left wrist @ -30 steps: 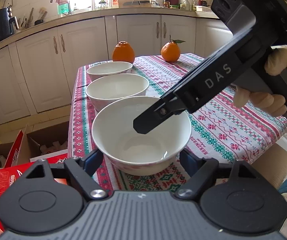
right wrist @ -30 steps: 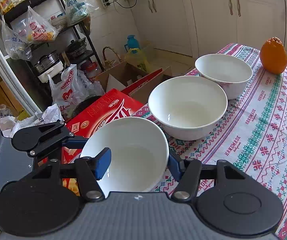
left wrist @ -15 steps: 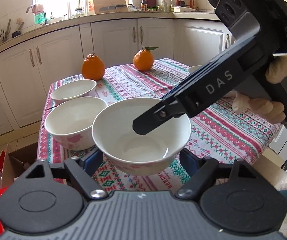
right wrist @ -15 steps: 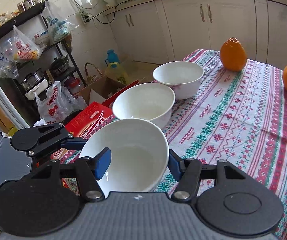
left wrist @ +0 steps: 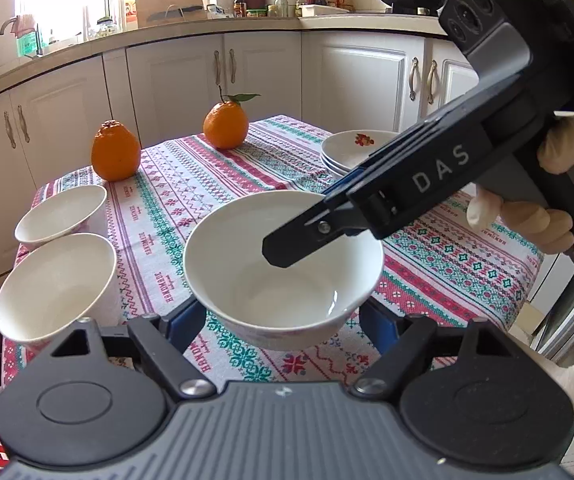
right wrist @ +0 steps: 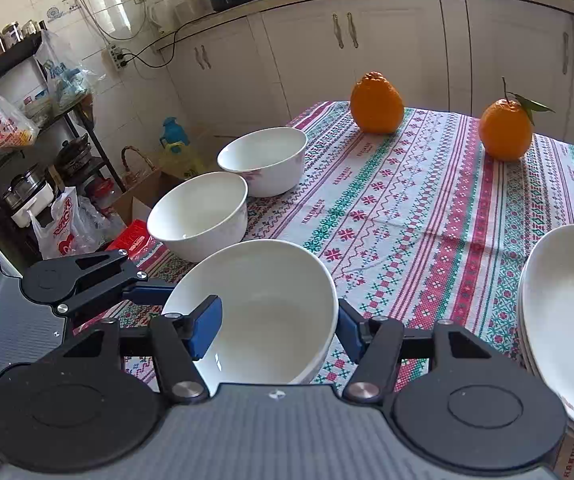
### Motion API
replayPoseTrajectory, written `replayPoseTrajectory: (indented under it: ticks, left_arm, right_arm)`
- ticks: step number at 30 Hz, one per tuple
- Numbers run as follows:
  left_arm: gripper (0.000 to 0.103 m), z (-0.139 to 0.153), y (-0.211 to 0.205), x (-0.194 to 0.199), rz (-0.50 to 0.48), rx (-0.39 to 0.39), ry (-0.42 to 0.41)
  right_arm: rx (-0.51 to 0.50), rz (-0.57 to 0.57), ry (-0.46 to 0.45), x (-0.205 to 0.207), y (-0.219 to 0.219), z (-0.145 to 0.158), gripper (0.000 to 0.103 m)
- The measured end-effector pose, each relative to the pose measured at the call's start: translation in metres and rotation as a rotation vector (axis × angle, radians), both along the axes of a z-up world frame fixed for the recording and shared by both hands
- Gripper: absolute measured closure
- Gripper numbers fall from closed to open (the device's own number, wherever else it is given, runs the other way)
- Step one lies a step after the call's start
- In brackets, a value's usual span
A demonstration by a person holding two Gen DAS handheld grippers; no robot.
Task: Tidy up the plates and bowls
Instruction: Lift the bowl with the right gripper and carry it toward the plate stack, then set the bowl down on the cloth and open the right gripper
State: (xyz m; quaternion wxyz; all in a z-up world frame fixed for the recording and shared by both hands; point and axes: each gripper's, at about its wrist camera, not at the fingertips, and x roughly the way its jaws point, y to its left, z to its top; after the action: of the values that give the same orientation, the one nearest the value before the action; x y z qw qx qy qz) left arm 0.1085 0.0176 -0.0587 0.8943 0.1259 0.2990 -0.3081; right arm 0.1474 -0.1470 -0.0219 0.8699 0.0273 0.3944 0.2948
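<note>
Tablecloth [left wrist: 215,184] in red, green and white bands covers the table and carries everything else. At about three o'clock in the right wrist view sits a stack of plates [right wrist: 563,300], white and shallow; the left wrist view shows the same stack near one o'clock, the top plate bearing a small red motif, half hidden behind the right gripper's body.

The held bowl [left wrist: 283,268], white and empty, hangs above the cloth near the table's near edge, gripped from two sides. The left gripper [left wrist: 283,320] has its blue pads against the bowl's outer wall at roughly seven and five o'clock of the bowl, clamped on it. The right gripper [right wrist: 279,324] pinches the bowl's rim, one blue pad inside the bowl and the other outside the wall, so it too is closed on the bowl; a gloved hand [left wrist: 555,196] holds its handle at three o'clock in the left wrist view.

Two more white bowls rest on the cloth toward nine o'clock: the nearer bowl [right wrist: 199,216] and the farther bowl [right wrist: 265,160], just beside each other, whether touching cannot be told.

Two oranges stand at the far side: a bumpy-topped orange [right wrist: 377,104] at twelve o'clock and a leafy orange [right wrist: 505,128] toward one o'clock.
</note>
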Motion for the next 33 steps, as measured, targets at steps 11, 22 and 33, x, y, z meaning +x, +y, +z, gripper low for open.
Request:
replayPoseTrajectory:
  ticks: [11, 22, 33]
  left_arm:
    - [0.020, -0.010, -0.018, 0.014, -0.022, -0.010, 0.032]
    - [0.020, -0.013, -0.020, 0.021, -0.019, -0.012, 0.039]
    - [0.005, -0.019, -0.013, 0.017, -0.013, -0.040, 0.074]
  right_arm:
    - [0.018, -0.066, 0.025, 0.008, -0.021, -0.015, 0.036]
    - [0.024, -0.076, 0.030, 0.015, -0.024, -0.020, 0.036]
    - [0.020, -0.097, -0.014, 0.010, -0.019, -0.016, 0.000]
